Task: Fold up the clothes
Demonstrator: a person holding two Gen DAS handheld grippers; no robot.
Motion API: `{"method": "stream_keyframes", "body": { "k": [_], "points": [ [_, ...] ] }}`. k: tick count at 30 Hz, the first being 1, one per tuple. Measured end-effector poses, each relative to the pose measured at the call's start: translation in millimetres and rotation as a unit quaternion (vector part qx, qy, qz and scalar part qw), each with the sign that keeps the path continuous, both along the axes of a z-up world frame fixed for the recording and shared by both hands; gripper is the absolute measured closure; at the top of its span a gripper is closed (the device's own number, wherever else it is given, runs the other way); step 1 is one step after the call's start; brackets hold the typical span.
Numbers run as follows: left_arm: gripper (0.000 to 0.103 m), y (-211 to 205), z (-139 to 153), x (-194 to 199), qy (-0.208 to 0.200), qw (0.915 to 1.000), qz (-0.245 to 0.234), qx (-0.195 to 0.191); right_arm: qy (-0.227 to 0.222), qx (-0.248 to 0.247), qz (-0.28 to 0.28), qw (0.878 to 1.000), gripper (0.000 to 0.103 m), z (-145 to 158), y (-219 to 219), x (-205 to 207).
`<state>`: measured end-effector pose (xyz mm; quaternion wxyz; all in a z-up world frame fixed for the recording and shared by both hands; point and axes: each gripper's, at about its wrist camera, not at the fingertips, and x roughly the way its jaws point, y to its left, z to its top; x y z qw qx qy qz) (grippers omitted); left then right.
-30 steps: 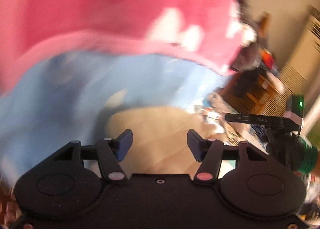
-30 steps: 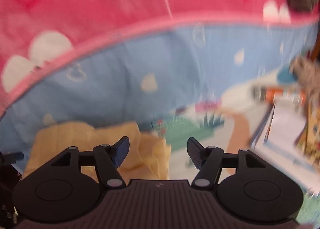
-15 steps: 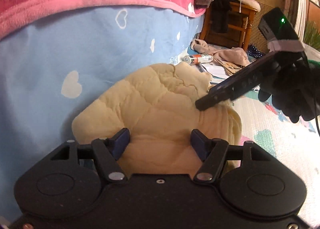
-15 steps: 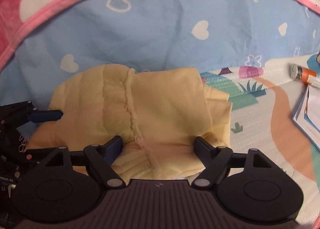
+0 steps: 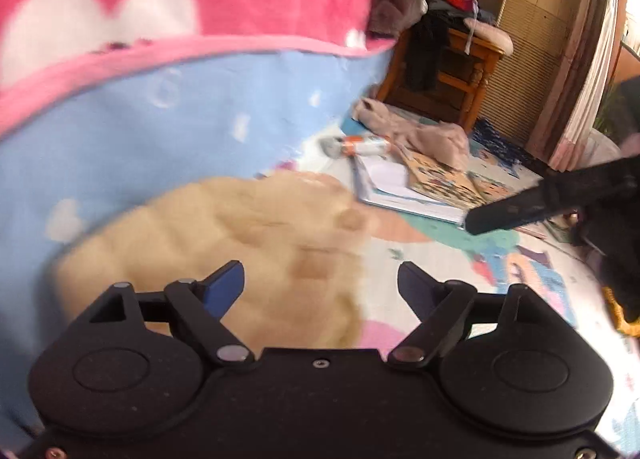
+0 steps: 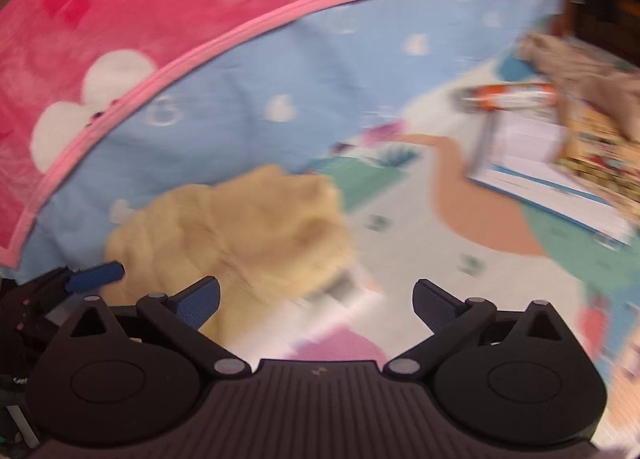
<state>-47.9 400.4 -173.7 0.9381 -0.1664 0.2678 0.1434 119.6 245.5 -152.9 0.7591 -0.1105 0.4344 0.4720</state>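
The pale yellow, crumpled fabric garment (image 5: 240,247) (image 6: 248,231) lies bunched on the patterned play mat (image 5: 460,259) (image 6: 400,259), its far edge against the light blue sheet with white hearts (image 5: 160,131) (image 6: 280,71); both views are motion-blurred, so its folds cannot be read. My left tongs (image 5: 320,285) stand wide open and hold nothing: the blue-padded left finger (image 5: 224,287) appears over the near part of the garment, the right finger (image 5: 416,287) over bare mat just beside the garment's edge, and whether either pad touches cloth cannot be told. My right tongs (image 6: 316,301) are likewise spread wide and empty, the left finger (image 6: 200,301) overlapping the garment's near right corner, the right finger (image 6: 436,305) over the mat well clear of it. In the right wrist view the tip of my left tongs, a blue pad (image 6: 96,277), shows at the garment's left edge; in the left wrist view my right tongs appear as a dark bar (image 5: 532,203) at the right, apart from the garment. Above the blue sheet hangs a pink fleece blanket with white shapes and a lighter pink hem (image 5: 180,11) (image 6: 160,19). Beyond the garment on the mat lie an orange-and-white tube (image 5: 360,145) (image 6: 508,97), open picture books (image 5: 420,187) (image 6: 552,163) and a beige crumpled cloth (image 5: 424,131) (image 6: 580,67); a wooden stand piled with clothes (image 5: 452,59) is farther back.
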Motion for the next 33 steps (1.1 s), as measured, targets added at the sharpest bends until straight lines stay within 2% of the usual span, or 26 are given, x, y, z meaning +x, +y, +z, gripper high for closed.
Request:
{"method": "stream_keyframes", "body": {
  "k": [1, 4, 8, 15, 18, 20, 22, 23, 29, 33],
  "points": [
    [0.019, -8, 5, 8, 0.001, 1.0, -0.008, -0.005, -0.002, -0.005, -0.016, 1.0, 0.0, 6, -12, 4],
    [0.019, -36, 30, 33, 0.008, 0.9986, -0.049, 0.02, -0.009, -0.011, -0.064, 0.998, 0.0, 25, -50, 17],
    [0.013, -66, 73, 78, 0.038, 0.9926, -0.11, 0.035, -0.046, -0.019, -0.125, 0.991, 0.0, 67, -108, 19],
    [0.009, -143, 175, 139, 0.08, 0.9702, -0.215, 0.079, -0.08, -0.016, -0.206, 0.975, 0.0, 136, -212, 10],
    [0.004, -189, 212, 156, 0.098, 0.9632, -0.232, 0.093, -0.087, -0.006, -0.236, 0.968, 0.0, 164, -255, 3],
    [0.003, -227, 228, 163, 0.125, 0.9532, -0.244, 0.127, -0.094, -0.007, -0.252, 0.963, 0.0, 182, -280, -4],
    [0.0, -265, 243, 162, 0.138, 0.9447, -0.246, 0.168, -0.099, -0.006, -0.262, 0.96, 0.0, 198, -306, -13],
    [0.0, -280, 250, 158, 0.141, 0.9427, -0.247, 0.174, -0.099, -0.005, -0.268, 0.958, 0.0, 205, -319, -17],
    [0.0, -348, 267, 122, 0.127, 0.9508, -0.237, 0.153, -0.077, -0.011, -0.321, 0.944, 0.0, 237, -397, -45],
    [0.0, -386, 256, 83, 0.126, 0.9501, -0.254, 0.13, -0.062, -0.025, -0.353, 0.933, 0.0, 241, -433, -69]
  ]
}}
